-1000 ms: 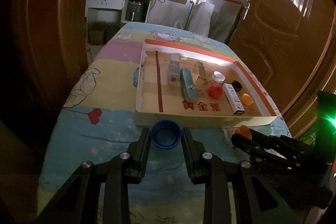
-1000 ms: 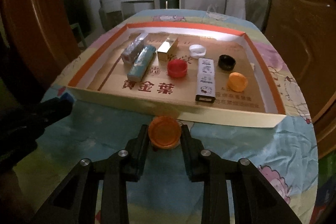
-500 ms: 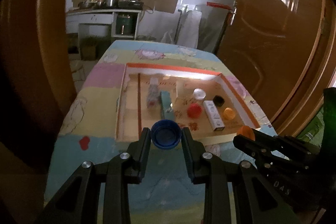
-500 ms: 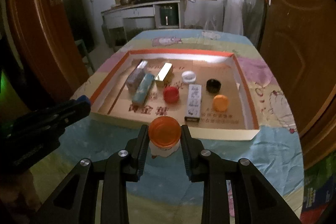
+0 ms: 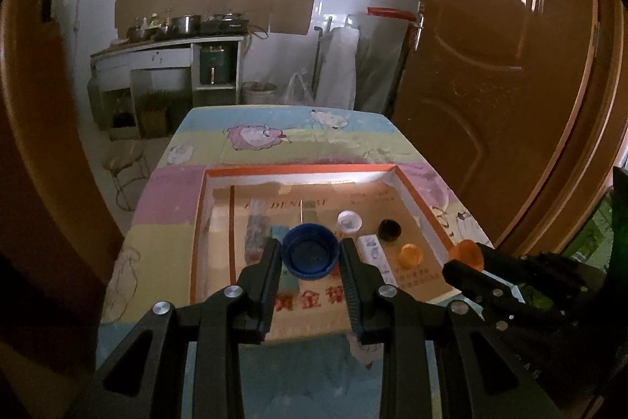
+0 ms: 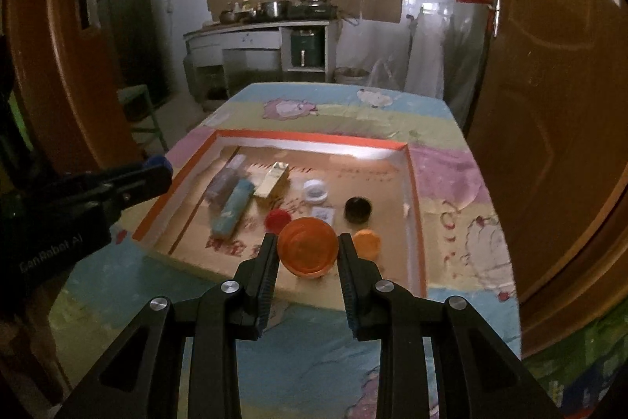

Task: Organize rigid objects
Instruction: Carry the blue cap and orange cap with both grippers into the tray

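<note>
The left gripper is clamped on a blue cap, hollow side toward the camera, held in the air above the near part of a shallow cardboard tray with an orange rim. The right gripper is clamped on an orange cap, also lifted over the tray's near edge. The tray lies on a table with a pastel cartoon cloth. Inside it are a teal box lying beside a greyish box, a gold box, a white cap, a black cap, a red cap, a smaller orange cap and a white printed box, all apart from one another
</note>
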`<state>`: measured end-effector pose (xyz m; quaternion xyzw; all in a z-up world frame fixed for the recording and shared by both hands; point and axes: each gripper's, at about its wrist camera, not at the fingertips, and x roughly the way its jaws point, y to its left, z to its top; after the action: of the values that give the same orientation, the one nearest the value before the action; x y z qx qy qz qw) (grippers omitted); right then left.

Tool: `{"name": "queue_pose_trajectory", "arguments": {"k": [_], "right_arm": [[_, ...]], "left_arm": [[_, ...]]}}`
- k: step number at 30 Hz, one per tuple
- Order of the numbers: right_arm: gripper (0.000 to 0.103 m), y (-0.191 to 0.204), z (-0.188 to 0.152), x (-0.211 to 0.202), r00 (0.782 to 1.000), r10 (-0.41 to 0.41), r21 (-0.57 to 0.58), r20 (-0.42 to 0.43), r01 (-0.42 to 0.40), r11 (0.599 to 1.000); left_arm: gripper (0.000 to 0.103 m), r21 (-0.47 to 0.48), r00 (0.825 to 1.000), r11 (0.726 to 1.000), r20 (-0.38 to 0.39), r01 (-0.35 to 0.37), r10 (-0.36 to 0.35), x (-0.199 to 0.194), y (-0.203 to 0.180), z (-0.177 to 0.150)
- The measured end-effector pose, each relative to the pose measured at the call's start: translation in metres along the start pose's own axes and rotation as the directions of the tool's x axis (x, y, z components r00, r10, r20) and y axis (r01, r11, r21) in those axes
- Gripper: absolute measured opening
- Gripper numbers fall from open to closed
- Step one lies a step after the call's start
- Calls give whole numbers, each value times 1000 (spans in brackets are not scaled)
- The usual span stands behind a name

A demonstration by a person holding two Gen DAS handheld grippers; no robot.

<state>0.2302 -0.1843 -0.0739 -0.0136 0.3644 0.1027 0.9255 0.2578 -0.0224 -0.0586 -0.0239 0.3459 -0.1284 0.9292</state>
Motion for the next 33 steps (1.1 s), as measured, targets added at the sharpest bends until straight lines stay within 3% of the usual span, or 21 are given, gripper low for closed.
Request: {"name": "queue_pose_trajectory", "arguments": {"k": [20, 33], "right_arm": [[31, -38, 34, 53, 999, -9, -25, -50, 7, 1000], [31, -58, 62, 105, 995, 6, -68, -99, -13, 998]], "left_arm": [[31, 69, 998, 998, -62, -4, 8, 64, -12, 39], [31, 63, 990, 997, -135, 41, -33, 122, -9, 68]]}}
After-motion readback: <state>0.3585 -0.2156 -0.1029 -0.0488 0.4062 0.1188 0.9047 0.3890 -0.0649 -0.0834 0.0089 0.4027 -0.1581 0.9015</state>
